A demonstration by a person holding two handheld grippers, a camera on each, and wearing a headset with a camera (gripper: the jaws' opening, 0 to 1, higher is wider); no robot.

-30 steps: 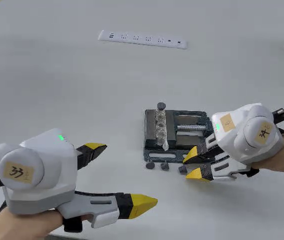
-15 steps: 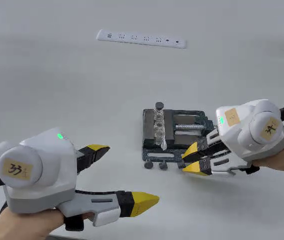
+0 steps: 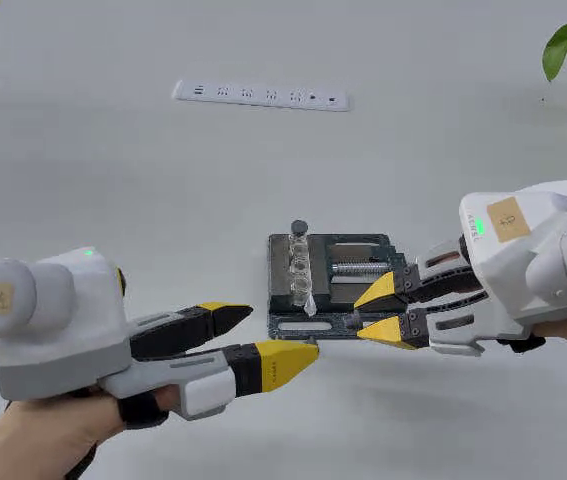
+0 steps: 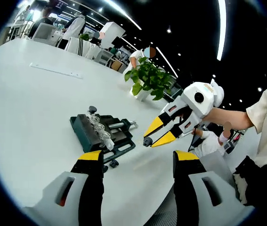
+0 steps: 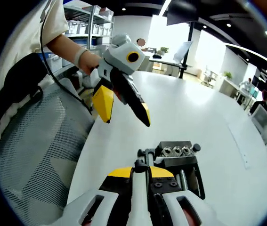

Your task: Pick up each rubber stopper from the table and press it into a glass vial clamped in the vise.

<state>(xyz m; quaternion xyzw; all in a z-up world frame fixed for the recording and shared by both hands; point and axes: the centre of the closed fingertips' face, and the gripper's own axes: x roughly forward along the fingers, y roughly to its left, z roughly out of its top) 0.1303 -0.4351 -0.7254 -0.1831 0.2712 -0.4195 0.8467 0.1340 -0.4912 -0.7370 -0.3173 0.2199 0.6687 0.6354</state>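
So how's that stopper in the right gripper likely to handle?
The stopper is tiny and pinched just at the right gripper's tips, so it could twist or pop out. Being rubber, it likely squashes a little under pressure. It looks round, so if dropped it may roll.

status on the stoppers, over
Left gripper open, empty. Right gripper shut on a stopper, beside the vise. One plugged vial, three open vials. Nothing blocking them.
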